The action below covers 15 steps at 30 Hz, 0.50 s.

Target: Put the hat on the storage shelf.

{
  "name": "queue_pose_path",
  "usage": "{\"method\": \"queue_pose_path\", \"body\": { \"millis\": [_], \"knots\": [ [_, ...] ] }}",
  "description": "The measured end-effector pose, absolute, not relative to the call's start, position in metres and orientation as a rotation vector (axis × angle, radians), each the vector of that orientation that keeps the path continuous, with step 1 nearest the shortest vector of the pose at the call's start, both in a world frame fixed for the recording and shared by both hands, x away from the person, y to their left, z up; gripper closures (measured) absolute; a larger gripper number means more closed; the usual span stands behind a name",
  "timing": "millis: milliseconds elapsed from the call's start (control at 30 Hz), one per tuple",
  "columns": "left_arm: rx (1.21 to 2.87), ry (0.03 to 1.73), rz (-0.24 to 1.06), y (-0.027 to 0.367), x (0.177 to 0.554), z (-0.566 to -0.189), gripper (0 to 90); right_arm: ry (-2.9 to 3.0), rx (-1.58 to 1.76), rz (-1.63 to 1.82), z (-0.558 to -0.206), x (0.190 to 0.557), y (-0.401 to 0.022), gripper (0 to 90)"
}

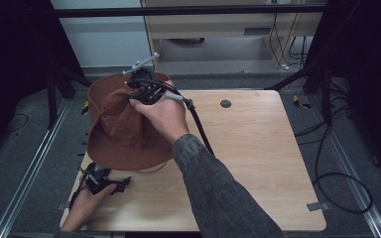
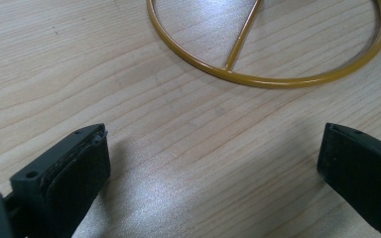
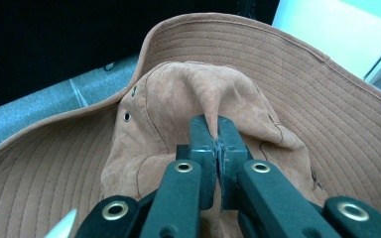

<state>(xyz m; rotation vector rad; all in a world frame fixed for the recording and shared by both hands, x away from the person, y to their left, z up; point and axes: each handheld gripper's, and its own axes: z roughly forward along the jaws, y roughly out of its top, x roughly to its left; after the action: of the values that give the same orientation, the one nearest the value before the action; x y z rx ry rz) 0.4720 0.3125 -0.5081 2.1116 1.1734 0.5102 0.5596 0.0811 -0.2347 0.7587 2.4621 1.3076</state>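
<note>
The brown brimmed hat [image 1: 121,126] hangs above the left part of the wooden table [image 1: 258,163], lifted clear of the surface, its brim tilted toward the person. In the right gripper view the hat's crown [image 3: 178,104] is bunched into a ridge of fabric, and the wide stitched brim [image 3: 302,74] curves around it. Two small metal eyelets [image 3: 127,117] sit on the side of the crown.

The right gripper [image 1: 146,91] holds the hat at the top of the crown. Its two black jaws are pressed together with a fold of the brown fabric pinched between them, as the right gripper view [image 3: 217,141] shows. The right hand [image 1: 161,116] grips the tool's handle, and a grey sleeve [image 1: 218,193] runs down to the bottom edge. A black cable [image 1: 201,129] trails from the gripper across the table.

The left gripper [image 1: 99,181] rests low at the near left corner of the table, held by the left hand [image 1: 87,203], just below the hat's brim. In the left gripper view [image 2: 213,158] its jaws stand wide apart over bare wood, holding nothing.

Beyond those jaws a yellow metal ring [image 2: 273,79] with a straight bar across it lies flat on the table.
</note>
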Motion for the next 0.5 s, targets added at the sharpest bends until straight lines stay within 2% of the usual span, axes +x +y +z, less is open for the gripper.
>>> {"method": "queue_pose_path", "body": {
  "millis": [267, 500],
  "knots": [
    [2.114, 1.171, 0.51, 0.3129, 0.4725, -0.5081, 0.0, 2.474, 0.742, 1.292, -0.2329, 0.5577, 0.0813, 87.3],
    [2.112, 1.173, 0.509, 0.3126, 0.4724, -0.5082, 0.0, 2.481, 0.742, 1.308, -0.2329, 0.5568, 0.0784, 82.0]
  ]
}}
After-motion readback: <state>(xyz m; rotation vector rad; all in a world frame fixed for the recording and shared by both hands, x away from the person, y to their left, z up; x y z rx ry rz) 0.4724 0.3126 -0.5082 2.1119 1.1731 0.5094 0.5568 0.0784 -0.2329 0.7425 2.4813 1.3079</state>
